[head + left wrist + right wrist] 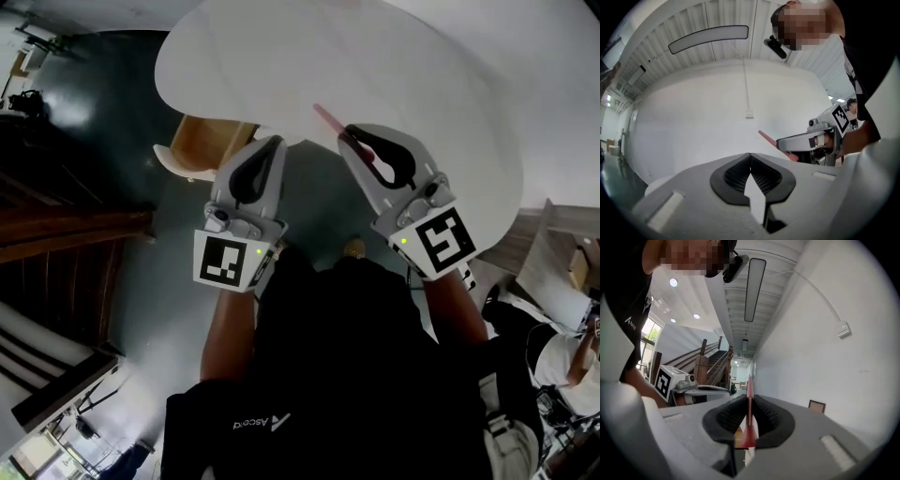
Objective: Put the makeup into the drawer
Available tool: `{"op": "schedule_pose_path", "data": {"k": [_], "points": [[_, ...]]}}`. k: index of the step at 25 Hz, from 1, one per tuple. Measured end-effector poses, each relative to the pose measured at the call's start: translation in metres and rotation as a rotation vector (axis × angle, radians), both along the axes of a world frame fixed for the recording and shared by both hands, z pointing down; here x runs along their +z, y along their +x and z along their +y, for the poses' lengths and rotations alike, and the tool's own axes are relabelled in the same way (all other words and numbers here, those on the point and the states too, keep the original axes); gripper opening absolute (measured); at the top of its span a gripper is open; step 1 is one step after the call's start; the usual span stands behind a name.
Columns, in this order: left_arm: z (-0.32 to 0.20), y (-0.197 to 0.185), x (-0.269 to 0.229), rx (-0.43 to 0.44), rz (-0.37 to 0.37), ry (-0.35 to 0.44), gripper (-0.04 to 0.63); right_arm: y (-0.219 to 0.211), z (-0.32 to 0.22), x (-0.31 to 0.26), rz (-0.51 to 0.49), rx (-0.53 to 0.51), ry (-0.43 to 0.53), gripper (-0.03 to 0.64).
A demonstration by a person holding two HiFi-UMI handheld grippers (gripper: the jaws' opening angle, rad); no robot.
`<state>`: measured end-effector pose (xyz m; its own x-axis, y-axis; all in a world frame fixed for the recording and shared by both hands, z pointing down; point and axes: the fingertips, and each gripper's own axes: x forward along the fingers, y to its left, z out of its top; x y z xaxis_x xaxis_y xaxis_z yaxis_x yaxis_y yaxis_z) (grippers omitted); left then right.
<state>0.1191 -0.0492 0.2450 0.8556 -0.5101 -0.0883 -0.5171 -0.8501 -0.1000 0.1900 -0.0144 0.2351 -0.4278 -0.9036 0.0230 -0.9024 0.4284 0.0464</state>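
Pink tapered makeup stick (749,386) sits pinched in right gripper's (749,400) ribbed pads (769,420).

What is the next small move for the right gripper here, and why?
Probably carry the thin pink makeup stick toward the wooden piece below the white table's edge. That piece may be the drawer, but I cannot tell. The right gripper is pinching the stick above the table, and the left gripper is shut with nothing in it.
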Motion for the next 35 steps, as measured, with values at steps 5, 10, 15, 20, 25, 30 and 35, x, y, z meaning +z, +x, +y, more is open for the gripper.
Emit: {"op": "schedule_pose_path", "data": {"k": [5, 10, 15, 20, 25, 30, 35], "points": [[-0.044, -0.077, -0.001, -0.053, -0.001, 0.007, 0.009, -0.075, -0.048, -0.001, 0.014, -0.061, -0.009, 0.051], [-0.084, -0.137, 0.001, -0.095, 0.002, 0.013, 0.009, -0.136, -0.088, 0.009, 0.055, -0.110, -0.026, 0.051], [-0.126, -0.214, 0.007, -0.141, 0.006, -0.003, 0.009, -0.203, -0.135, 0.019, 0.094, -0.132, -0.059, 0.051], [-0.158, -0.269, 0.021, -0.170, 0.002, -0.018, 0.009, -0.253, -0.175, 0.036, 0.145, -0.153, -0.093, 0.051], [-0.182, -0.298, 0.028, -0.208, 0.002, -0.034, 0.009, -0.284, -0.205, 0.063, 0.205, -0.211, -0.153, 0.051], [-0.207, -0.320, 0.038, -0.287, -0.005, -0.055, 0.009, -0.310, -0.236, 0.100, 0.264, -0.290, -0.218, 0.051], [-0.241, -0.344, 0.048, -0.366, -0.015, -0.076, 0.009, -0.337, -0.276, 0.140, 0.338, -0.354, -0.262, 0.051]]}}
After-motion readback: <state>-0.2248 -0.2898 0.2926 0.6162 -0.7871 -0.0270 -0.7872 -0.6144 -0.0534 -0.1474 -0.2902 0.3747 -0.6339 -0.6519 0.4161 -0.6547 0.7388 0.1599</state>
